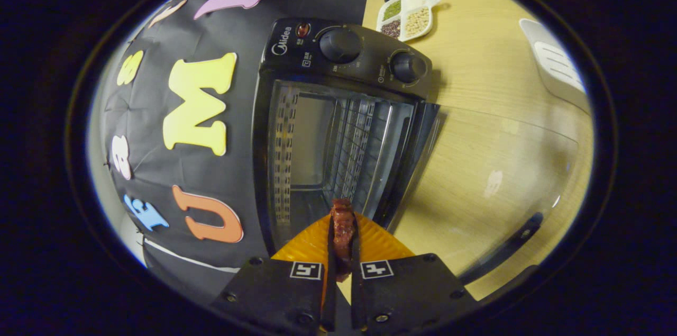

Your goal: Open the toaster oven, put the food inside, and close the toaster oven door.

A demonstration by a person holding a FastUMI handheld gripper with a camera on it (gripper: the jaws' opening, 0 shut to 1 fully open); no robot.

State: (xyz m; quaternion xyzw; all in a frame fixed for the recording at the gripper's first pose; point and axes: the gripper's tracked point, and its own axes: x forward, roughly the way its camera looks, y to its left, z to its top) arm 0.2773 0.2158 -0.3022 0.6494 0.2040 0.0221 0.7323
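Dim, warm light; strong fisheye bending at edges; glare on glass door (502,166).

My gripper (342,230), catalogued from its own camera: two flat, angular body plates flanking a narrow centre slot. One square black-and-white marker tag on each plate, beside the slot. Round screw heads at plate corners, around 7 and 5 o'clock. Two thin, blade-like fingers (331,251) running forward toward 12 o'clock.

- The food (342,230) sits between the tool (342,235) fingers.
- The toaster oven (338,124) stands just ahead, door (502,177) open on the surface (476,61).
- The divided dish (407,14) lies beyond.
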